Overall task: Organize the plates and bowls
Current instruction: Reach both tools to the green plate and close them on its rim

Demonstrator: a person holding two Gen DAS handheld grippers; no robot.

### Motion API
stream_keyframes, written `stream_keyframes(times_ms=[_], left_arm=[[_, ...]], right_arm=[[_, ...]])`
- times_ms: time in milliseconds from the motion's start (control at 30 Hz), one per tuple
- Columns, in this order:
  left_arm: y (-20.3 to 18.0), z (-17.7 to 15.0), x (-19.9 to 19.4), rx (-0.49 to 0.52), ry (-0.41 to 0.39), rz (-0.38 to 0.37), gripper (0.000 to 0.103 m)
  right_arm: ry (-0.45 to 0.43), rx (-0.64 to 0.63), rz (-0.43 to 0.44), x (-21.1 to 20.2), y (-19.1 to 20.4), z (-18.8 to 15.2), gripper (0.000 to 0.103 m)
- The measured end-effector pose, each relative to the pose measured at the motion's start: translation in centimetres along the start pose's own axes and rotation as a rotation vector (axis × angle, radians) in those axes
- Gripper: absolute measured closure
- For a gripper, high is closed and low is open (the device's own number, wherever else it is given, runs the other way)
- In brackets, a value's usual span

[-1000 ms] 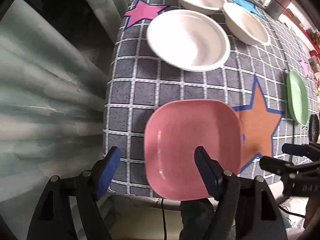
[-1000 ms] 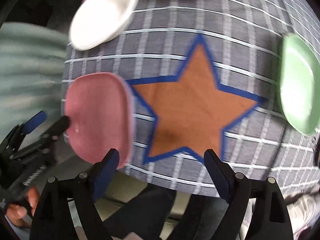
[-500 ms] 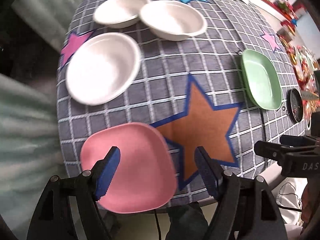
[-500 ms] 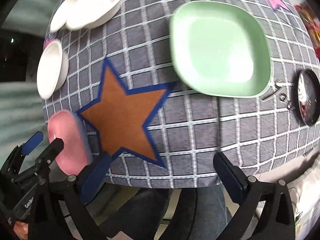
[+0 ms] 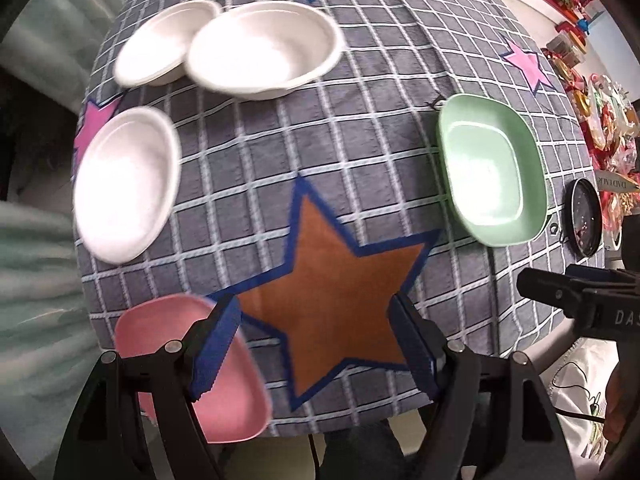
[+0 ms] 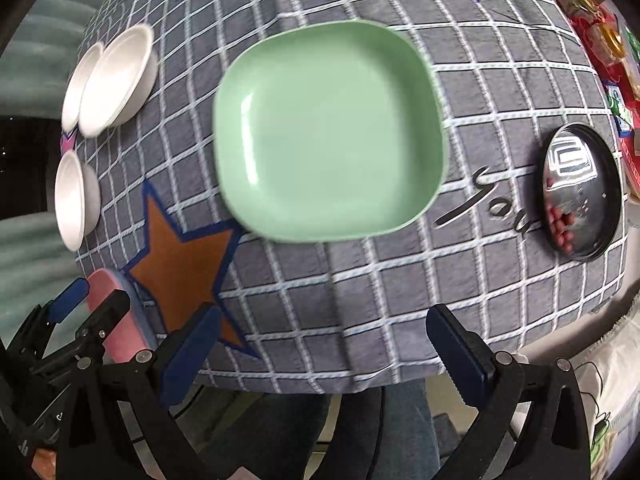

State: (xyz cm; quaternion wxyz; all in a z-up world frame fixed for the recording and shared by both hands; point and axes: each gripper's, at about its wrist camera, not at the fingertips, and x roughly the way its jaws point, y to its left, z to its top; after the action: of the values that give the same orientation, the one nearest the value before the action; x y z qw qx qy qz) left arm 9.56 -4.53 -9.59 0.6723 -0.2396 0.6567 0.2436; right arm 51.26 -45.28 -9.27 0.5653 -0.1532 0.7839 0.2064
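Note:
A pink square plate [image 5: 224, 380] lies at the table's near left corner, also in the right wrist view [image 6: 116, 324]. A green square plate [image 6: 328, 132] lies right of the brown star, also in the left wrist view [image 5: 492, 172]. Three white bowls sit at the far left: one alone [image 5: 124, 184], two overlapping behind it [image 5: 260, 48] [image 5: 160, 52]. My left gripper [image 5: 316, 352] is open and empty above the brown star, right of the pink plate. My right gripper [image 6: 324, 352] is open and empty at the table's front edge, below the green plate.
The table wears a grey checked cloth [image 5: 360, 120] with a brown star [image 5: 332, 300], and pink and blue stars. A dark round lid with red bits [image 6: 576, 196] lies at the right edge. Colourful clutter [image 5: 600, 112] sits beyond the right side.
Both grippers have swung right. The pink plate slid from between my left fingers to the lower left. The green plate has come to the middle of the right wrist view.

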Motion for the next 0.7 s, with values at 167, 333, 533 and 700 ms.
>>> stream_keyframes(times_ms=[167, 333, 533, 700], left_arm=[[-2.8, 2.4, 0.7, 0.017, 0.021, 0.005, 0.023], [-5.3, 5.0, 1.4, 0.019, 0.026, 0.027, 0.023], [-8.0, 8.2, 2.1, 0.006, 0.019, 0.055, 0.023], [-9.6, 10.4, 2.4, -0.006, 0.006, 0.071, 0.023]], right_arm=[[0.012, 0.019, 0.004, 0.2, -2.4, 2.5, 0.000], [0.010, 0.011, -0.006, -0.2, -5.0, 4.8, 0.000], [-0.009, -0.012, -0.027, -0.8, -7.4, 7.4, 0.000], [-0.002, -0.012, -0.023, -0.9, -9.3, 9.1, 0.000]])
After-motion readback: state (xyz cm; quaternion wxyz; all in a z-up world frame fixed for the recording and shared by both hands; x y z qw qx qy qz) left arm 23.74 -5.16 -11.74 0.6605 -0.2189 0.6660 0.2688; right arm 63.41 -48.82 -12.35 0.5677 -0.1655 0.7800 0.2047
